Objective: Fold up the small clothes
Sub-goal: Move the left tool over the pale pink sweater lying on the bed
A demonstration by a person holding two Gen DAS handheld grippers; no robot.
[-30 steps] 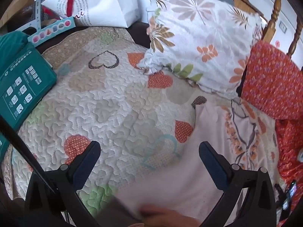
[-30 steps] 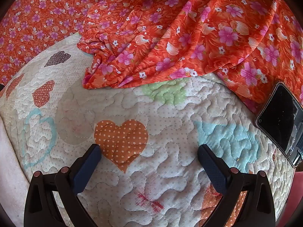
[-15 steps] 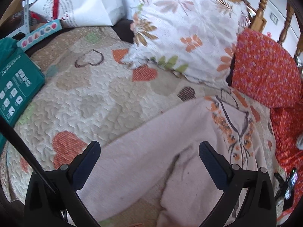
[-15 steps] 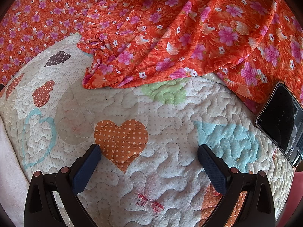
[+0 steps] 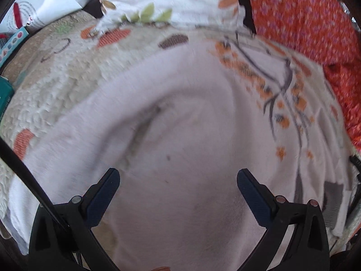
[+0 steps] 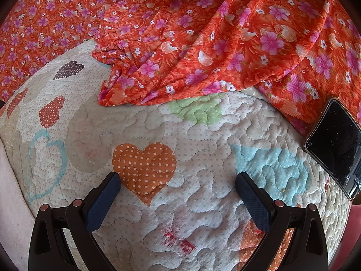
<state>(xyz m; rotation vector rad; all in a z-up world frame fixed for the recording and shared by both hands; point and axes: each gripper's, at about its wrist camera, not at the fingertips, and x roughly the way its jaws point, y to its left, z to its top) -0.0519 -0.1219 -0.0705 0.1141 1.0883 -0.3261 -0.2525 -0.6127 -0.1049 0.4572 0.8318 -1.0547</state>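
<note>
A pale pink garment (image 5: pixel 180 140) with an orange and grey flower print on its right side lies spread over the quilted bedspread (image 5: pixel 56 85) and fills most of the left wrist view. My left gripper (image 5: pixel 178 178) hovers open just above its plain middle, holding nothing. In the right wrist view my right gripper (image 6: pixel 177 181) is open over the bare quilt (image 6: pixel 203 203), above an orange dotted heart patch (image 6: pixel 144 167). A strip of the pink garment (image 6: pixel 9 192) shows at the far left edge there.
An orange flowered cloth (image 6: pixel 203 45) is bunched across the back of the quilt. A black phone (image 6: pixel 336 146) lies at the right. A floral pillow (image 5: pixel 176 0) and an orange cushion (image 5: pixel 304 13) sit behind the garment. A white bag (image 5: pixel 45 6) and teal box (image 5: pixel 4 94) are at the left.
The pink garment has been spread across the quilt and the left gripper has moved forward and down over it. The right gripper has stayed still.
</note>
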